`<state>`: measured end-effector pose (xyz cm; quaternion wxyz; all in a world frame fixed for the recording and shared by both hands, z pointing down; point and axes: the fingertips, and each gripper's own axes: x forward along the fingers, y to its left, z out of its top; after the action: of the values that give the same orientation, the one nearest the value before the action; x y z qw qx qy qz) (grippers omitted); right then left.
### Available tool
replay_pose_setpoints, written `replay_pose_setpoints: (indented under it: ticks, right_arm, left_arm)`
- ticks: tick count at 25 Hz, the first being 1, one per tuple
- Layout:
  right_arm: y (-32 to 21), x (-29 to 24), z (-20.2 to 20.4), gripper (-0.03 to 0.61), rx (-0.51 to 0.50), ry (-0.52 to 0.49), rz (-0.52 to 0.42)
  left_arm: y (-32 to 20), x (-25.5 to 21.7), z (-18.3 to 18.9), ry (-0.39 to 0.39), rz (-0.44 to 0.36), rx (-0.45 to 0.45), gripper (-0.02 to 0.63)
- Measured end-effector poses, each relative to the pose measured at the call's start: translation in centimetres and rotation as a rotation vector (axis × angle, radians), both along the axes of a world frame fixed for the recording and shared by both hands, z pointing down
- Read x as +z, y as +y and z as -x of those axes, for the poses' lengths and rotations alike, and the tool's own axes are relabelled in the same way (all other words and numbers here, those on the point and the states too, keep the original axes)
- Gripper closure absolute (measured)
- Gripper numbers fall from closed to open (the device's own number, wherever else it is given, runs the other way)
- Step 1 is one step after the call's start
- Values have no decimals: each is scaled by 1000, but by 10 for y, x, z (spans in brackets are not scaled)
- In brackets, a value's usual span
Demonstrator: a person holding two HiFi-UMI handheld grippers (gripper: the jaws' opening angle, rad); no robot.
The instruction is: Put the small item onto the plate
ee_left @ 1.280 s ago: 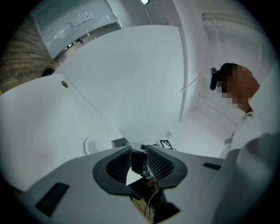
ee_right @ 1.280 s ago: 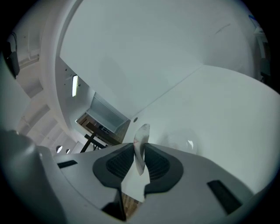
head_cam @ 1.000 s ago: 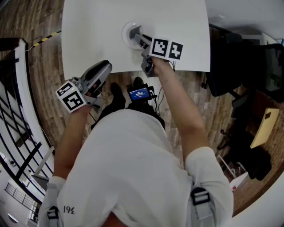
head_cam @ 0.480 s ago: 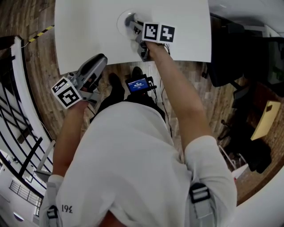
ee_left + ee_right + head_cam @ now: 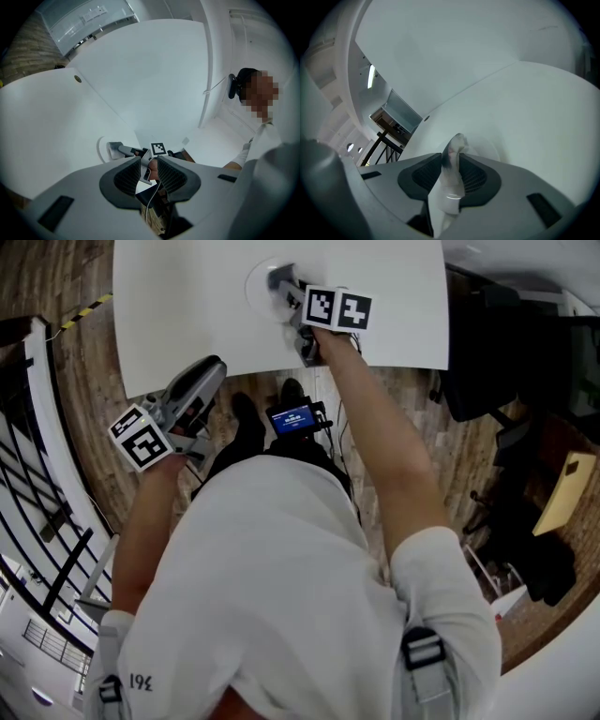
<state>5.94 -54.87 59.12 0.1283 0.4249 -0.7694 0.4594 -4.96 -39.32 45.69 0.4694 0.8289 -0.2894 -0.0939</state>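
White table [image 5: 187,324] is filling the top of the head view, with the right gripper [image 5: 277,281] reaching over the plate [image 5: 253,289] and the left gripper [image 5: 216,367] hanging off the near edge.

From the left gripper view, its jaws are standing narrowly apart, gripping nothing.

From the right gripper view, the jaws are opening around the pale small item [image 5: 452,161], which is standing between both pads over the plate. It looks light, so it may be clinging to one pad and could tumble past the rim.
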Motion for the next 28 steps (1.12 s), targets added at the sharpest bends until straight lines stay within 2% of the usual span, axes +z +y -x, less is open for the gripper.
replay_pose_setpoints:
  ticks: [8, 17, 23, 28]
  right_arm:
    - [5, 13, -7, 434, -11, 124, -10]
    - [5, 11, -8, 423, -90, 294, -47]
    - [4, 0, -11, 423, -71, 307, -78]
    - [4, -27, -17, 423, -41, 260, -122]
  left_arm:
    - [0, 1, -1, 1, 5, 11, 500]
    - [2, 1, -3, 2, 5, 15, 500]
    - [3, -2, -2, 10, -2, 11, 500]
    - [-1, -8, -1, 16, -22, 2, 500]
